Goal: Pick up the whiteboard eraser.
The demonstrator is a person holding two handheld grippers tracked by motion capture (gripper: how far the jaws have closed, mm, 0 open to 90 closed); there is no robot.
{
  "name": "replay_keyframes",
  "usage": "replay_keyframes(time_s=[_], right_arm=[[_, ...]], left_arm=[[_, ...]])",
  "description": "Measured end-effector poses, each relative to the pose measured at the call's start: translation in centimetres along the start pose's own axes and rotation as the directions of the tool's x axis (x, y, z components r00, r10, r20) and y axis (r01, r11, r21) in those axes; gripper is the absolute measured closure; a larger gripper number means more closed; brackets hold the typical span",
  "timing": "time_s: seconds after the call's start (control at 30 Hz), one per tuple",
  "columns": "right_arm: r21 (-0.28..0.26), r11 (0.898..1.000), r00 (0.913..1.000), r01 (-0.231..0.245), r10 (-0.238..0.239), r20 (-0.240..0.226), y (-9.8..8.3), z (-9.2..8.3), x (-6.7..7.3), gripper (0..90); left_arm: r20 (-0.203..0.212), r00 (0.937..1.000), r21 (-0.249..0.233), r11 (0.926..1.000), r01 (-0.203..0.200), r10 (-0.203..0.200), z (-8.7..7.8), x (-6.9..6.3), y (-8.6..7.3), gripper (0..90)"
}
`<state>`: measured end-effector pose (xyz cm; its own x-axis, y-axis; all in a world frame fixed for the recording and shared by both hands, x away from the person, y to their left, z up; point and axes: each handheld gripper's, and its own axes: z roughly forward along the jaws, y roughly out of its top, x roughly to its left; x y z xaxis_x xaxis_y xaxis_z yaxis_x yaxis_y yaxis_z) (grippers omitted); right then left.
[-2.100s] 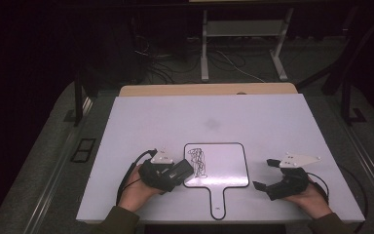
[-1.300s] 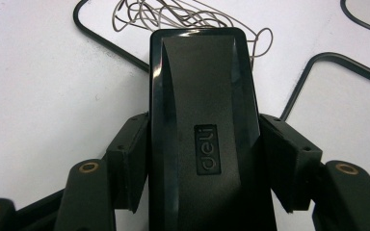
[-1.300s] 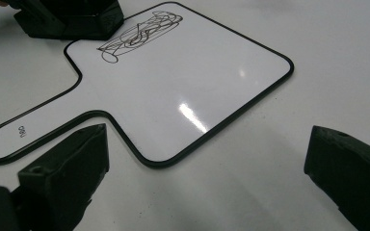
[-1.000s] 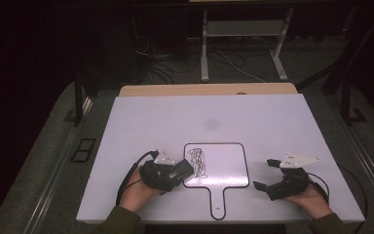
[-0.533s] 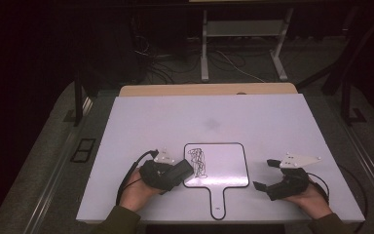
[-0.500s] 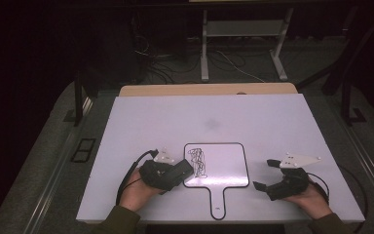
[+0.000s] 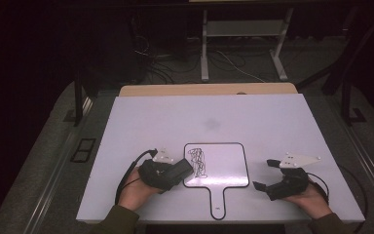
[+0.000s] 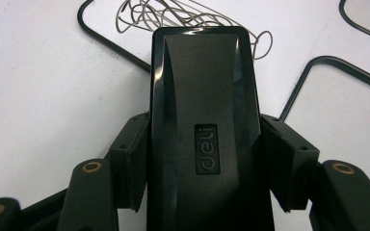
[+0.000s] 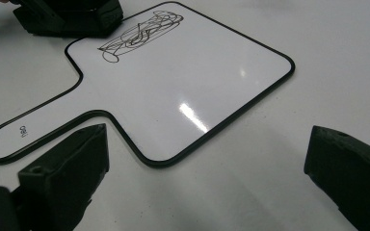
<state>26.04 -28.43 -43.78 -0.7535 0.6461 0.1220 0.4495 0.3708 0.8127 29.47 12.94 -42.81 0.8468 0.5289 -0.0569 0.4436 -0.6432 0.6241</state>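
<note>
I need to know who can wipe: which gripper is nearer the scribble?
Left. The left gripper holds a black eraser at the scribble; the right gripper rests off the whiteboard's right edge.

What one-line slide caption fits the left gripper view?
Left gripper clamped on a black eraser, its front end at the scribble on the handled whiteboard.

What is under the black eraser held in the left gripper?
The eraser lies over the whiteboard's scribbled corner; scribble loops show beyond its tip. Whatever ink lies beneath it is covered.
</note>
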Motion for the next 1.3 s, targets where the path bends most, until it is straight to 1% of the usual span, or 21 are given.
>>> replay_keyframes(time_s=[0.1, 0.23, 0.37, 0.4, 0.47, 0.5, 0.53, 0.63, 0.67, 0.77, 0.8, 0.87, 0.93, 1.03, 1.17, 1.2, 1.3], right_arm=[[-0.002, 1.0, 1.0, 0.001, -0.001, -0.001, 0.0, 0.0, 0.0, 0.7], [-0.001, 1.0, 1.0, -0.003, 0.003, -0.003, 0.0, -0.1, 0.0, 0.7], [-0.001, 1.0, 1.0, -0.007, 0.007, -0.002, 0.0, 0.0, -0.1, 0.7], [-0.004, 1.0, 1.0, -0.008, 0.008, -0.002, 0.0, 0.0, -0.1, 0.7], [-0.004, 1.0, 0.9999, -0.01, 0.01, -0.004, 0.0, 0.0, -0.1, 0.7], [-0.004, 1.0, 0.9999, -0.011, 0.011, -0.004, 0.1, 0.1, -0.1, 0.7], [-0.005, 1.0, 0.9999, -0.012, 0.012, -0.003, 0.1, 0.1, -0.1, 0.7], [-0.003, 1.0, 0.9999, -0.011, 0.011, -0.004, 0.1, 0.1, -0.2, 0.7], [-0.004, 1.0, 0.9999, -0.013, 0.013, -0.003, 0.1, 0.1, -0.2, 0.7], [-0.007, 1.0, 0.9999, -0.016, 0.016, -0.003, 0.1, 0.1, -0.2, 0.7], [-0.006, 1.0, 0.9999, -0.016, 0.015, -0.002, 0.1, 0.1, -0.1, 0.7], [-0.006, 1.0, 0.9999, -0.012, 0.012, 0.002, 0.0, 0.0, -0.1, 0.7], [-0.005, 1.0, 1.0, -0.008, 0.008, 0.003, 0.0, -0.1, -0.1, 0.7], [-0.008, 1.0, 0.9998, -0.019, 0.019, 0.0, -0.1, 0.0, -0.1, 0.7], [-0.001, 1.0, 0.9997, -0.023, 0.023, -0.009, -0.2, 0.2, 0.0, 0.7], [0.001, 1.0, 0.9997, -0.023, 0.023, -0.012, -0.2, 0.2, 0.0, 0.7], [0.0, 1.0, 0.9997, -0.024, 0.024, -0.01, -0.2, 0.2, 0.0, 0.7]], left_arm=[[0.001, 1.0, -0.007, 0.9999, 0.007, -0.007, -0.1, 0.1, -0.1, 39.0], [0.014, 0.9997, -0.02, 0.9996, 0.019, -0.019, -0.3, 0.3, -0.1, 39.0], [0.017, 0.9998, -0.031, 0.9995, 0.01, -0.01, -0.8, 0.5, -0.1, 39.0], [0.017, 0.9997, -0.039, 0.9991, 0.016, -0.016, -0.9, 0.5, -0.1, 39.0], [0.017, 0.9998, -0.043, 0.999, 0.007, -0.007, -1.1, 0.7, -0.1, 39.0], [0.016, 0.9998, -0.048, 0.9988, 0.013, -0.012, -1.2, 0.7, 0.0, 39.0], [0.017, 0.9998, -0.05, 0.9987, 0.009, -0.008, -1.4, 0.8, 0.0, 39.0], [0.019, 0.9997, -0.071, 0.9974, 0.014, -0.013, -1.8, 0.9, 0.1, 39.0], [0.019, 0.9996, -0.083, 0.9963, 0.023, -0.021, -1.9, 0.9, 0.2, 39.1], [0.023, 0.9992, -0.092, 0.9951, 0.036, -0.034, -2.0, 0.9, 0.4, 39.0], [0.022, 0.9993, -0.088, 0.9957, 0.031, -0.029, -2.1, 1.0, 0.4, 39.0], [0.026, 0.9991, -0.092, 0.9951, 0.036, -0.033, -2.1, 0.9, 0.6, 39.0], [0.026, 0.9993, -0.091, 0.9954, 0.028, -0.025, -2.2, 0.9, 0.8, 39.0], [0.034, 0.9991, -0.099, 0.9947, 0.027, -0.024, -2.2, 0.8, 1.0, 39.1], [0.03, 0.9994, -0.104, 0.9944, 0.021, -0.018, -2.4, 0.7, 1.5, 39.0], [0.03, 0.9995, -0.098, 0.995, 0.015, -0.012, -2.5, 0.8, 1.7, 39.0], [0.026, 0.9997, -0.113, 0.9936, 0.007, -0.004, -2.5, 0.8, 2.1, 39.0]])
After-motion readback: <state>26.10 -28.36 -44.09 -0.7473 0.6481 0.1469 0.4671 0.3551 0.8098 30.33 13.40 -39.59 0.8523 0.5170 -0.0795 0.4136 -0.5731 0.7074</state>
